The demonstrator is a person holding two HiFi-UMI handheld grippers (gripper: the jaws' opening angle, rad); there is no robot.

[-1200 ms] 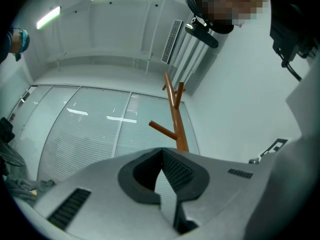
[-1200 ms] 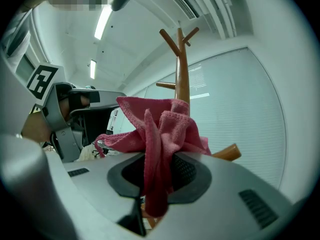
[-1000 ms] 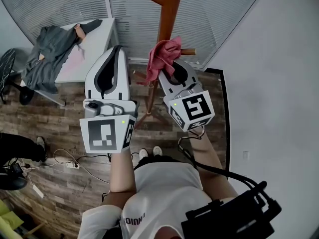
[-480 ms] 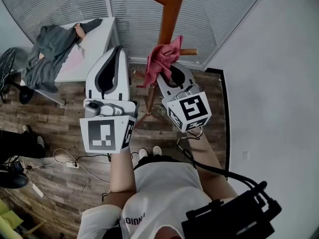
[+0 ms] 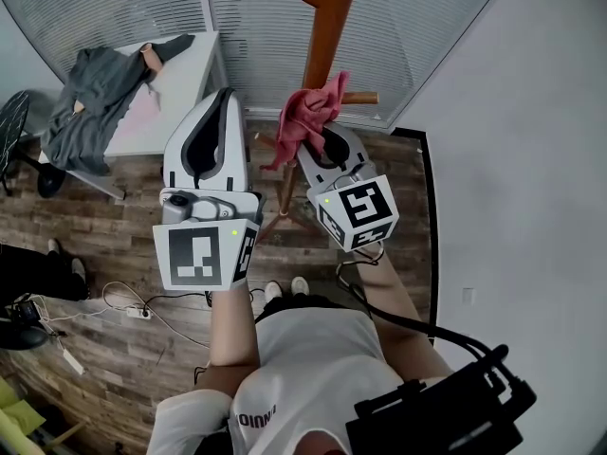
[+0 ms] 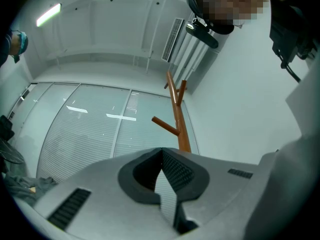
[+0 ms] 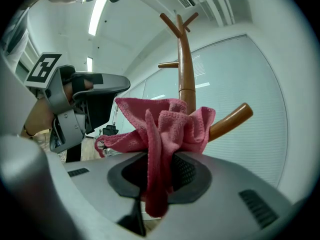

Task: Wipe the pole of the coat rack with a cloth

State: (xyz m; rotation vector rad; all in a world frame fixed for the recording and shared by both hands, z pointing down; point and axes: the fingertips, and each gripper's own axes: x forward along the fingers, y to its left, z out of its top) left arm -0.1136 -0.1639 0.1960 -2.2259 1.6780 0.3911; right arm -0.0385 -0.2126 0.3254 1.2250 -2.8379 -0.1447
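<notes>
The coat rack's brown wooden pole (image 5: pixel 327 36) rises at the top middle of the head view, with side pegs (image 5: pixel 358 98). My right gripper (image 5: pixel 321 136) is shut on a pink cloth (image 5: pixel 308 119), which is bunched against the pole just beside a peg. In the right gripper view the cloth (image 7: pixel 162 126) hangs down between the jaws of the right gripper (image 7: pixel 160 171) and covers the lower pole (image 7: pixel 186 79). My left gripper (image 5: pixel 223 102) is held up to the left of the pole, shut on nothing. From the left gripper (image 6: pixel 162 159) the pole (image 6: pixel 178 124) stands further off.
A white table (image 5: pixel 190 69) with a grey garment (image 5: pixel 95 102) stands at the back left. Glass walls with blinds (image 5: pixel 142 8) run behind the rack, and a white wall (image 5: pixel 512 159) is at the right. Cables and a power strip (image 5: pixel 137 313) lie on the wood floor.
My right gripper has shifted slightly left with the cloth along the pole. The left gripper has stayed put. A person's foot at the left edge has drawn back.
</notes>
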